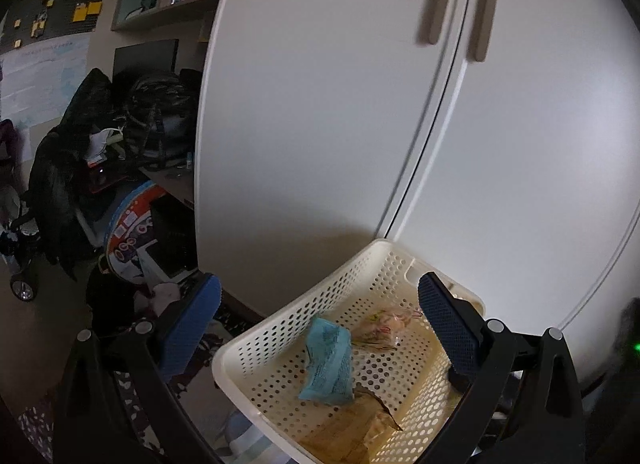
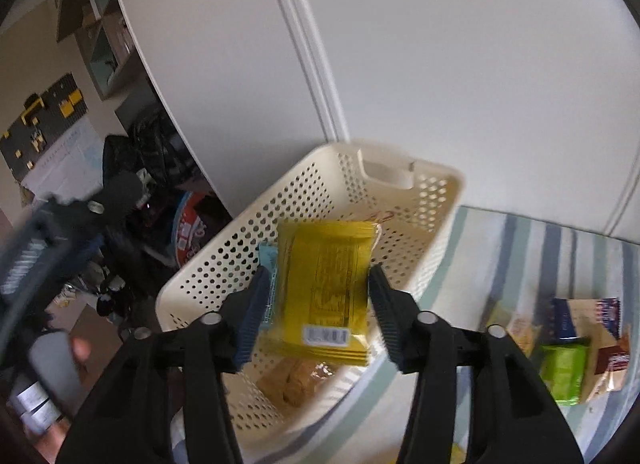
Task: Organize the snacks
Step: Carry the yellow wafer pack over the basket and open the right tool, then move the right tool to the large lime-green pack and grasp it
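Yellow snack packet [image 2: 326, 284] sits between the right claw [image 2: 316, 300] fingers above the cream perforated basket [image 2: 224, 260]; fingers look spread wider than the packet, left pad near its edge, right pad [image 2: 386, 312] apart from it, so grip contact cannot be told. In the basket: blue packet [image 1: 330, 360] near the middle, a clear-wrapped pinkish snack [image 1: 384, 324] just beside it toward the far wall, brown wrappers [image 1: 360, 428] on the near floor. Left claw [image 1: 320, 328] fingers wide apart, nothing between them, right pad over the basket's right rim, left pad [image 1: 192, 328] outside the basket. Basket stands on striped cloth [image 2: 520, 248], against white cupboard doors [image 1: 340, 104]. Right of the basket on the cloth: green packet [image 2: 564, 368], more mixed packets [image 2: 592, 328] touching it.
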### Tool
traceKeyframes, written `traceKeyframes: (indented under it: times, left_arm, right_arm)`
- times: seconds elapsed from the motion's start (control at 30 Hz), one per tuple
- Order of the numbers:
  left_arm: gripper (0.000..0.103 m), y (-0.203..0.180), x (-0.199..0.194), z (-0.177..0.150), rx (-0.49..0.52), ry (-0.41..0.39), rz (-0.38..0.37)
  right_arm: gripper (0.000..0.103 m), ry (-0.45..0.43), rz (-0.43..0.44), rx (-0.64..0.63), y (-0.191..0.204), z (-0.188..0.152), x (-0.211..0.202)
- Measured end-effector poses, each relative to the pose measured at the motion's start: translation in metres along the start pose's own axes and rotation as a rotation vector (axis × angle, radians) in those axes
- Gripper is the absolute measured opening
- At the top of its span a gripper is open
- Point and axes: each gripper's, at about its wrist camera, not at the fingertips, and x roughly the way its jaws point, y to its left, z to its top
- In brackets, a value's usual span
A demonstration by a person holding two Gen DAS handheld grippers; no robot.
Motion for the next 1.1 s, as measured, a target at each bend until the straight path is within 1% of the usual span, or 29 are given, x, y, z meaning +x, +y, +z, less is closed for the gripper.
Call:
traceKeyframes:
  times: [0.03,0.1,0.17,0.3,0.5,0.57,0.6,0.73,0.87,1.1]
  left_arm:
    - [0.1,0.001,0.0,0.0,-0.008,0.0,-0.007]
    - [0.1,0.002,0.0,0.001,-0.018,0.001,-0.017]
    - [0.1,0.002,0.0,0.001,-0.017,0.002,-0.023]
    - [0.1,-0.003,0.0,0.0,0.0,0.006,-0.031]
    - [0.1,-0.018,-0.003,-0.001,0.057,0.0,-0.052]
    - [0.1,-0.025,-0.004,-0.002,0.086,-0.001,-0.06]
    - [0.1,-0.03,-0.005,-0.003,0.102,-0.001,-0.066]
    - [0.1,-0.044,-0.007,-0.005,0.146,0.001,-0.088]
    - [0.1,-0.057,-0.011,-0.008,0.19,-0.003,-0.107]
    - [0.1,-0.08,-0.018,-0.017,0.253,0.0,-0.174]
  right_arm:
    - [0.06,0.007,-0.004,-0.003,0.004,0.001,0.005]
    - [0.06,0.015,-0.006,-0.004,0.009,0.003,0.009]
    - [0.067,0.01,-0.011,0.002,0.008,0.001,0.008]
    - [0.067,-0.002,-0.032,0.003,0.0,-0.001,0.001]
    - [0.067,-0.017,-0.057,0.021,-0.018,-0.014,-0.026]
    - [0.073,-0.018,-0.071,0.033,-0.028,-0.021,-0.038]
    - [0.074,-0.018,-0.08,0.037,-0.031,-0.024,-0.042]
    - [0.079,-0.003,-0.111,0.063,-0.053,-0.041,-0.064]
    - [0.079,0.033,-0.152,0.085,-0.08,-0.064,-0.088]
    - [0.079,0.097,-0.26,0.112,-0.123,-0.124,-0.136]
